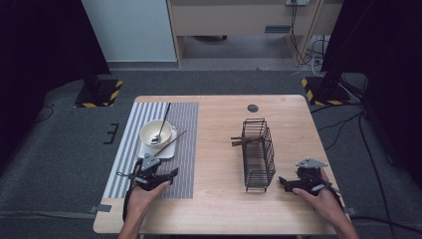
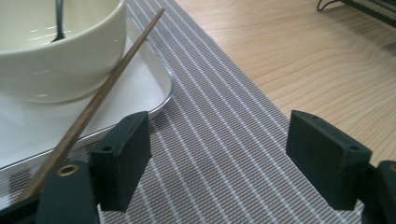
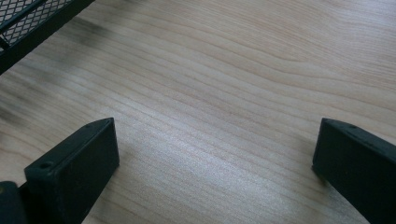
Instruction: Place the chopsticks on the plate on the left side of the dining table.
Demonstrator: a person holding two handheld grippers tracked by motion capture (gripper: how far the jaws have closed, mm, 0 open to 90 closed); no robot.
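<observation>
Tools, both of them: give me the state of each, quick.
Left tool: open, empty, over the striped mat.
Right tool: open, empty, over the table.

No text, label, brand name or number is legible on any surface. The sole sign-like markings are yellow-and-black hazard stripes on two dark base plates standing on the floor beyond the far left and far right corners of the worktop.

right gripper jaws stand wide apart over bare wooden table; black wire basket in upper left corner
</observation>
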